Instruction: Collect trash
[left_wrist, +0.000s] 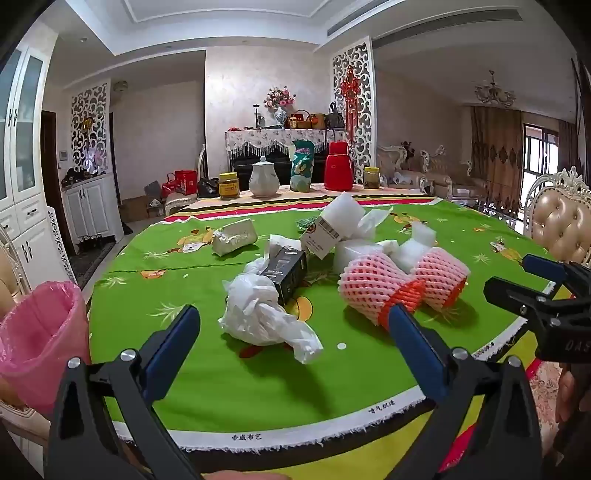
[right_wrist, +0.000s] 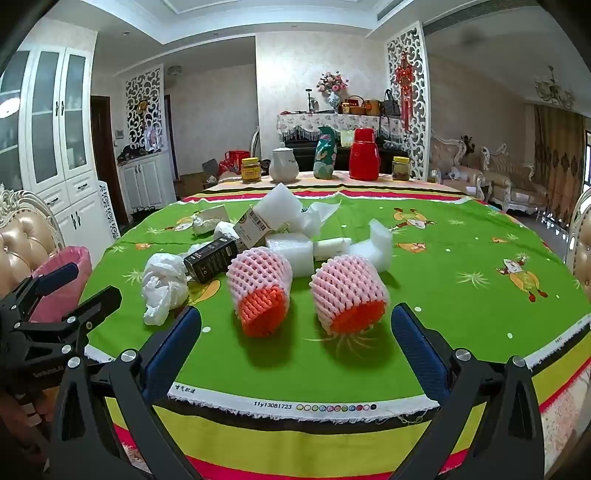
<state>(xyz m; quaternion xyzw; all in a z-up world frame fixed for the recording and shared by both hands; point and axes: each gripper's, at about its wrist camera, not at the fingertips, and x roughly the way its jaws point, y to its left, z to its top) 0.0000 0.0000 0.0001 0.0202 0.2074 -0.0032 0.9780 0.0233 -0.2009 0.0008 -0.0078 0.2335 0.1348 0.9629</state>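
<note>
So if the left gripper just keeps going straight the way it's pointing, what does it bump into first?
Probably the crumpled white plastic bag. It lies on the green tablecloth dead ahead of the open left gripper, nearer than the black box. Depth is hard to judge, though.

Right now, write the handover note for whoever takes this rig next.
Left gripper: jaws wide open, empty, aimed at the crumpled white plastic bag.
Right gripper: jaws wide open, empty, aimed at the two pink foam fruit nets.
Trash on the green tablecloth: black box, labelled carton, white foam pieces, wrapped packet.
Pink-lined bin: beside the table, on the left.
Done: nothing visibly collected.
Left: everything; the bag and nets lie nearest.
</note>
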